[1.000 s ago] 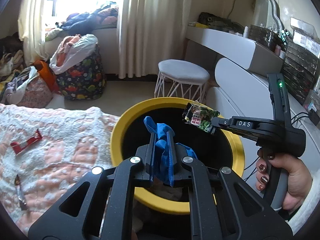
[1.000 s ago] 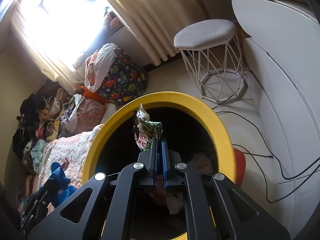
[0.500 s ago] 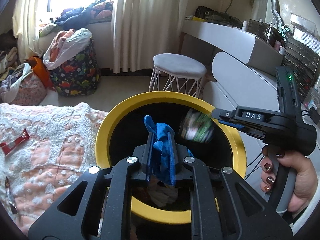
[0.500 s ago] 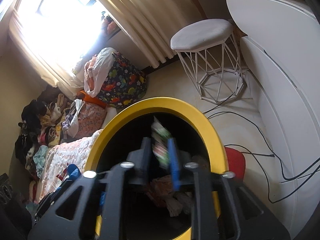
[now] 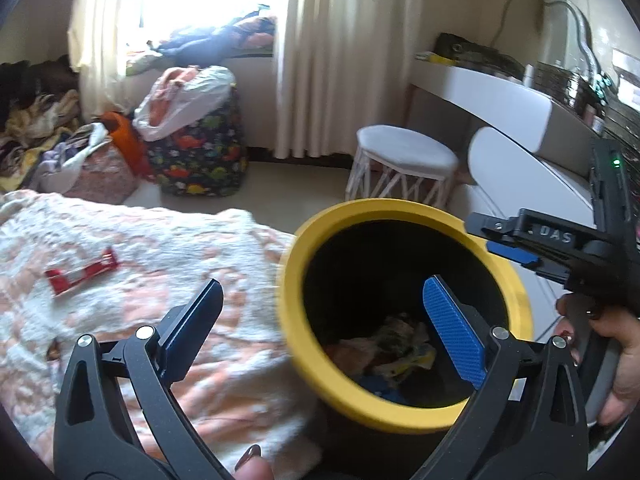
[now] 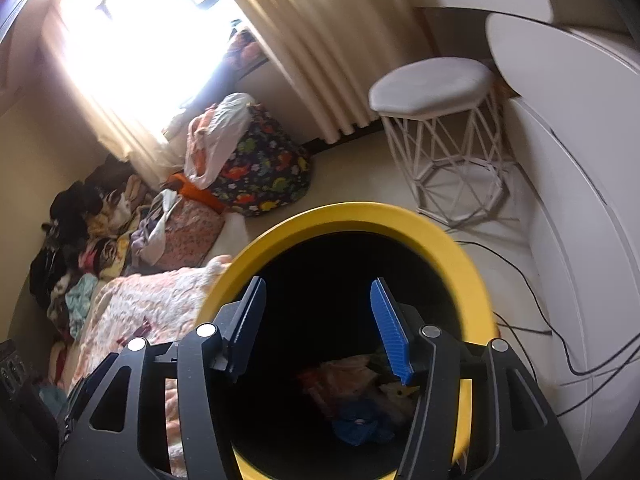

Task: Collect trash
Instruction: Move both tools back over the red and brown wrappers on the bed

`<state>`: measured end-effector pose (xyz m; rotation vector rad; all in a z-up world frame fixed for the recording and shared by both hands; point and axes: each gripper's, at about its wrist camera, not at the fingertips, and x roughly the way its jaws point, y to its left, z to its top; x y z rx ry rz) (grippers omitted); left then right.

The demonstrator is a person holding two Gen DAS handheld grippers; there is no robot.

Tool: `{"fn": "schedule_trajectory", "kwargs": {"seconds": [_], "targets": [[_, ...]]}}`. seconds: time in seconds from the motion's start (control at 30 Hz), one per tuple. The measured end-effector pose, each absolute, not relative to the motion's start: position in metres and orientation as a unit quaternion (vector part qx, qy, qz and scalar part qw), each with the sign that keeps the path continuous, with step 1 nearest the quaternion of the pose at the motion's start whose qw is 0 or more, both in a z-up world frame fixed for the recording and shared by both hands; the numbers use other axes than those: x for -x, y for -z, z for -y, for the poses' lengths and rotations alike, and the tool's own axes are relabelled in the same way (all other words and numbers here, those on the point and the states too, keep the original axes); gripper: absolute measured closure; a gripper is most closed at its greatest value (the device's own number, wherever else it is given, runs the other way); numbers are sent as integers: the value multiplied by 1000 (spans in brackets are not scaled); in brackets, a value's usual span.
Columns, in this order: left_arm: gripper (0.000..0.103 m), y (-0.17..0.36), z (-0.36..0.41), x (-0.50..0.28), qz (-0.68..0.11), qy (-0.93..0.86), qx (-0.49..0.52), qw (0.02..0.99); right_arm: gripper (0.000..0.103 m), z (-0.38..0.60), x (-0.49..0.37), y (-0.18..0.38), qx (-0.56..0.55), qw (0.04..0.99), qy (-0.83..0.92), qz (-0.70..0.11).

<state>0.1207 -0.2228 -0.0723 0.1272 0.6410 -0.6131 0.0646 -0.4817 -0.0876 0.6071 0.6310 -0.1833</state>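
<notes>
Trash [image 6: 360, 396] is piled at the bottom of the yellow-rimmed bin [image 5: 404, 208], a blue scrap [image 6: 356, 426] and crumpled wrappers mixed in there. Both grippers are held right over the bin's mouth with jaws opening and nothing between them: the left gripper [image 5: 324, 312] is spread really wide, the right gripper [image 6: 316, 316] about halfway. Left of the bin, a red wrapper [image 5: 82, 270] is seen lying on the pink blanket [image 5: 168, 264].
</notes>
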Motion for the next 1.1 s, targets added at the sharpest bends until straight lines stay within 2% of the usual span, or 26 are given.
{"fn": "schedule_trajectory", "kwargs": {"seconds": [0.63,1.0,1.1], "targets": [[11,62,109,-140,-296,172,-21,939,43,371,-129,60,-220,919,-26,-327],[11,86,26,-152,-342,106,31,933,43,287,-197,71,-180,904,-99,-374],[21,96,10,-155,-358,103,51,926,43,261,-218,80,-171,896,-112,-394]]}}
